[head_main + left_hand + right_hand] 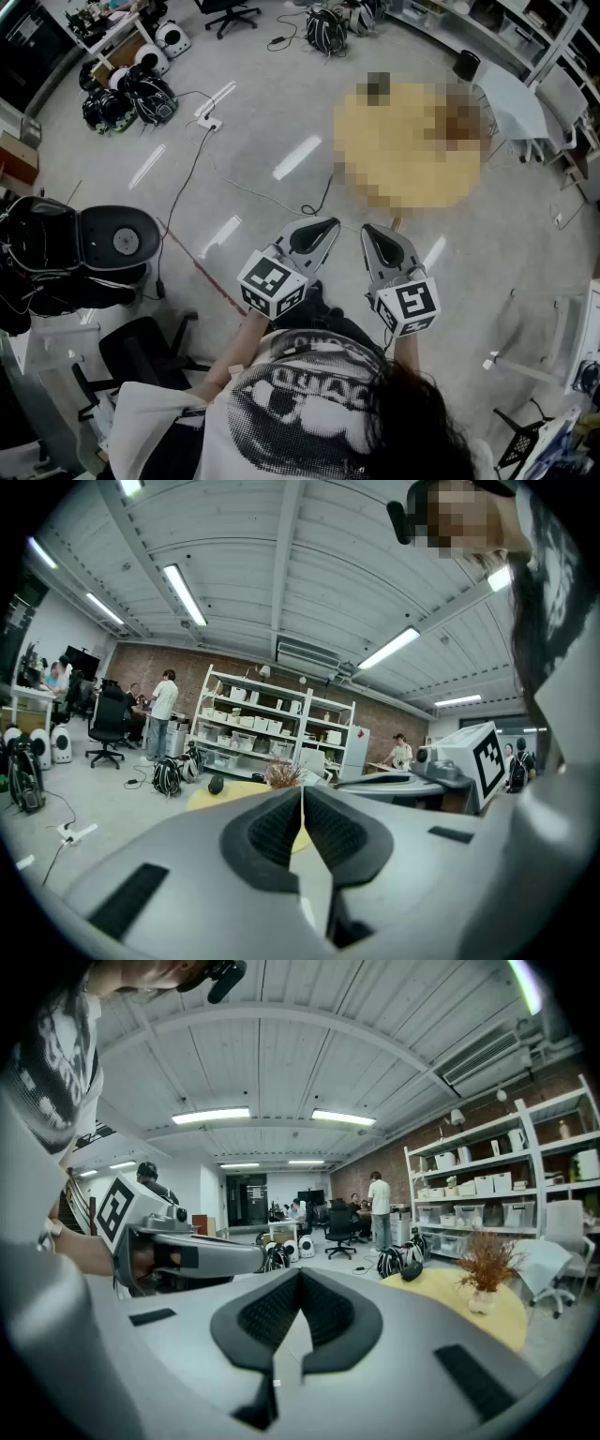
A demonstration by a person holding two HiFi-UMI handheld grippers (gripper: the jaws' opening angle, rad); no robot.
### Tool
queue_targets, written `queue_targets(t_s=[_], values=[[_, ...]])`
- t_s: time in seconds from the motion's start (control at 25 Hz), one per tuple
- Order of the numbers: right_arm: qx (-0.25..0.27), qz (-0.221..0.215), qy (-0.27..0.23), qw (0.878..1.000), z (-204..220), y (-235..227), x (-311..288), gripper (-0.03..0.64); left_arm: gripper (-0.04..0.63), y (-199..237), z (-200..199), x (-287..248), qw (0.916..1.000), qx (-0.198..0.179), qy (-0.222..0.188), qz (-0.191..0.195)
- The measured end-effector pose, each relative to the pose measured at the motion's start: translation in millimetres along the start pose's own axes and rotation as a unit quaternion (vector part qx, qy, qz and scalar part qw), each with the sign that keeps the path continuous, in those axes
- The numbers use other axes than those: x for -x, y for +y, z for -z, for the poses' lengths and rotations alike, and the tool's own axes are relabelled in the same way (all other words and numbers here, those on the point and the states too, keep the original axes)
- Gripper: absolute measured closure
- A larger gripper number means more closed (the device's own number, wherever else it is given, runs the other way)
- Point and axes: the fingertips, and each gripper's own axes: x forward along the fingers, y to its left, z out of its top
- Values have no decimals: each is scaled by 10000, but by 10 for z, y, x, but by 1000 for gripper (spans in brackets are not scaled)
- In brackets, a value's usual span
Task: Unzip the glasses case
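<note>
Ahead on tabletop (437, 1290): glasses case (411, 1270) (dark, small), well apart from both
Left gripper (302, 791), right gripper (298, 1275): fingers pressed together, empty

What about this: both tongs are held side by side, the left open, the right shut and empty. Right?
No. The left tongs are shut too, with nothing between them, as the left gripper view shows. The right tongs are shut and empty beside them.

Left gripper (330, 225) beside right gripper (368, 231), table (450, 1314) ahead, glasses case (411, 1270) and vase (483, 1299) on it, shelves (497, 1185) behind
</note>
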Motion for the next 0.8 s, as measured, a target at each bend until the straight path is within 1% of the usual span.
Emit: queue_targets(t_s=[0.16, 0.36, 0.64, 0.8], values=[[-149, 197, -124, 9996, -35, -102, -172, 620, 580, 266, -35, -4, 10000, -14, -39, -71], [-196, 407, -100, 9989, -87, -220, -327, 620, 580, 587, -104, 2, 9998, 17, -80, -160], [-356, 661, -33, 9972, 2, -343, -527, 620, 580, 885, -66, -45, 10000, 48, -41, -68], [-403, 664, 36, 9970, 59, -311, -656, 620, 580, 1050, 1, -24, 9999, 118, 25, -89]])
